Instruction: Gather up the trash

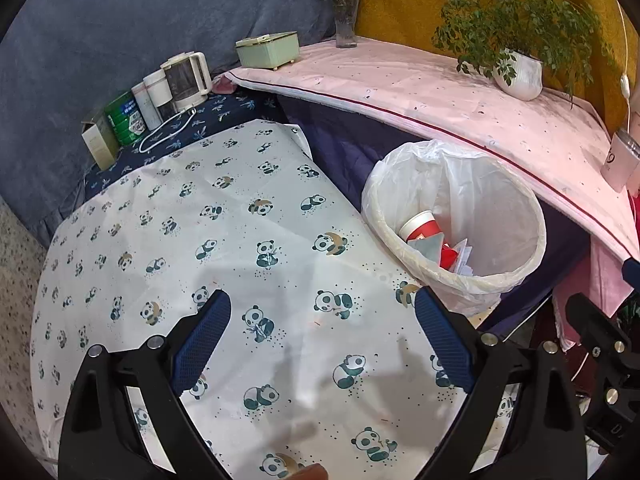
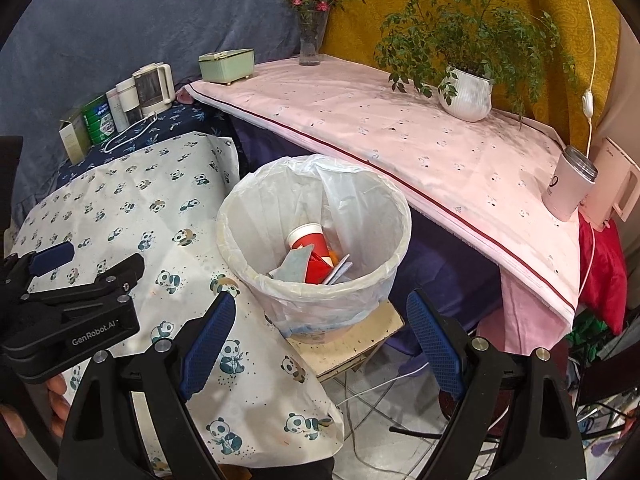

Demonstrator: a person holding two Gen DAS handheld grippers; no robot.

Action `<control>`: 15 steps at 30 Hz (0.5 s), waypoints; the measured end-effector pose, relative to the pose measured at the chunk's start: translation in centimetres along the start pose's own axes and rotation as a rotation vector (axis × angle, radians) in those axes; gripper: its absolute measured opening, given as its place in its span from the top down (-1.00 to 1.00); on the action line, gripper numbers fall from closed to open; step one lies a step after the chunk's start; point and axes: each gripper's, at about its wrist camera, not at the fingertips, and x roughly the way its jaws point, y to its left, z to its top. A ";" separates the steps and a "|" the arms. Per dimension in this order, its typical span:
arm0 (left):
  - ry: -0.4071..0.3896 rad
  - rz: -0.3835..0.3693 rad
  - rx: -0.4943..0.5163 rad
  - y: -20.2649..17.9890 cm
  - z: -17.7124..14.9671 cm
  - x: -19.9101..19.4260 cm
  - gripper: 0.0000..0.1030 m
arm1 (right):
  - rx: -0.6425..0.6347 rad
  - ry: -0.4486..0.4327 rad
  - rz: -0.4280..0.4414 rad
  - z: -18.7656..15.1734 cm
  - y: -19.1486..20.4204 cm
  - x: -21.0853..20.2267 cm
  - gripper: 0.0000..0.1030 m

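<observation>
Now both your claws, left gripper (image 1: 322, 338) and right gripper (image 2: 320, 340), hang released and empty; the trash bin (image 2: 256, 216) ahead of the right holds the red cup (image 2: 306, 238). Next, find remaining litter.

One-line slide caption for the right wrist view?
Open right hand-held gripper above lined trash bin holding red paper cup and scraps.

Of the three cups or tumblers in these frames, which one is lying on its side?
The red paper cup in the lined trash bin, tipped over among scraps. The pink tumbler and the white cup by the kettle both stand upright.
</observation>
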 end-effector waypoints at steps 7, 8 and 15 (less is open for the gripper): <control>-0.005 0.014 0.005 0.1 0.3 0.2 -0.73 | -0.009 0.007 -0.005 0.2 0.1 0.4 -0.63; -0.004 0.015 0.006 0.1 0.3 0.2 -0.73 | -0.009 0.007 -0.008 0.2 0.2 0.4 -0.63; 0.010 0.007 0.013 0.1 0.0 0.6 -0.73 | -0.028 0.015 -0.012 0.2 0.6 0.8 -0.63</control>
